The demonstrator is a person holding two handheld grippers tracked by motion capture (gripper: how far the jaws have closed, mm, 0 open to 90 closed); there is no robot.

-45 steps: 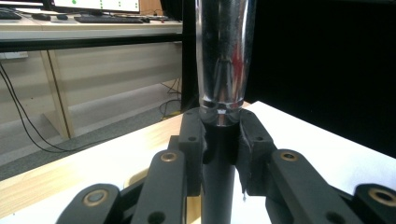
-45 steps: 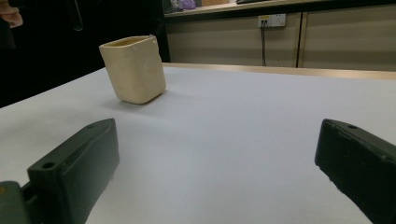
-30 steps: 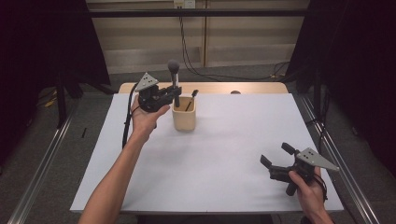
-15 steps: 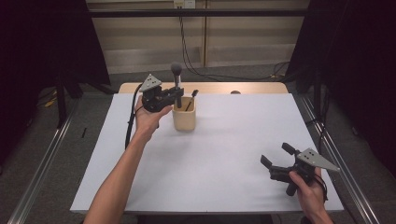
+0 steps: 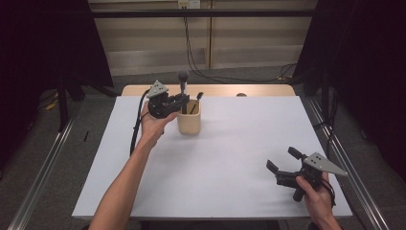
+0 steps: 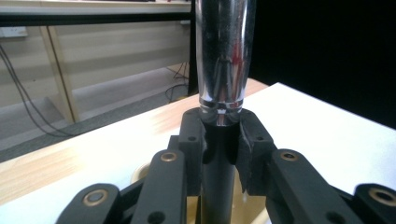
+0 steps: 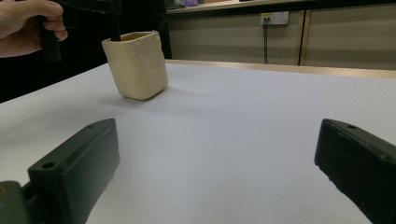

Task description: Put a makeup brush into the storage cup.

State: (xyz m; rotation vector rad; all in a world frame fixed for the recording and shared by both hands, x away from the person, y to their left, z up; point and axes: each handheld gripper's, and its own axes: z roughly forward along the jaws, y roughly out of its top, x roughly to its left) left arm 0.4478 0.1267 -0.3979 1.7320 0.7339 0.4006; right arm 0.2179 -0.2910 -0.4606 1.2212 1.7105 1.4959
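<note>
Left gripper (image 5: 178, 101) pinching upright utensil (image 5: 183, 88) at cup (image 5: 189, 120); right gripper (image 5: 283, 164) spread, idle.

Utensil: shiny metal upper part, dark lower shaft, clamped between the left jaws, its lower end inside the beige cup, beside a second dark utensil (image 5: 196, 101) leaning in the cup. Cup stands on white table (image 5: 230, 158), toward far edge. Right gripper well apart from cup, at near right corner, jaws wide, nothing between, pointing toward cup (image 7: 136, 64).
</note>
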